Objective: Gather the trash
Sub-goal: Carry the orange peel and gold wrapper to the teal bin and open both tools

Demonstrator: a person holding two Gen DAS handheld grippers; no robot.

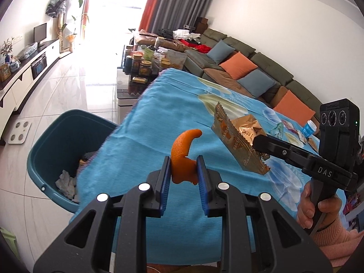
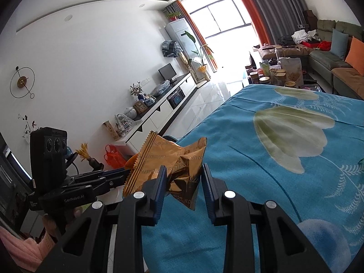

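My left gripper (image 1: 183, 167) is shut on an orange peel (image 1: 184, 152) and holds it above the blue tablecloth (image 1: 159, 118). A teal trash bin (image 1: 59, 150) with crumpled paper inside stands on the floor at the table's left edge. My right gripper (image 2: 183, 177) is shut on a crumpled gold snack wrapper (image 2: 173, 159), lifted off the table. The right gripper (image 1: 259, 144) and the wrapper (image 1: 236, 136) also show in the left wrist view. The left gripper (image 2: 127, 170) shows at the left of the right wrist view, its peel mostly hidden behind the wrapper.
More small trash pieces (image 1: 295, 134) lie at the table's far right. A coffee table with jars (image 1: 141, 66) stands beyond the table. A green sofa (image 1: 250, 68) runs along the right wall. A TV cabinet (image 2: 159, 111) lines the left wall.
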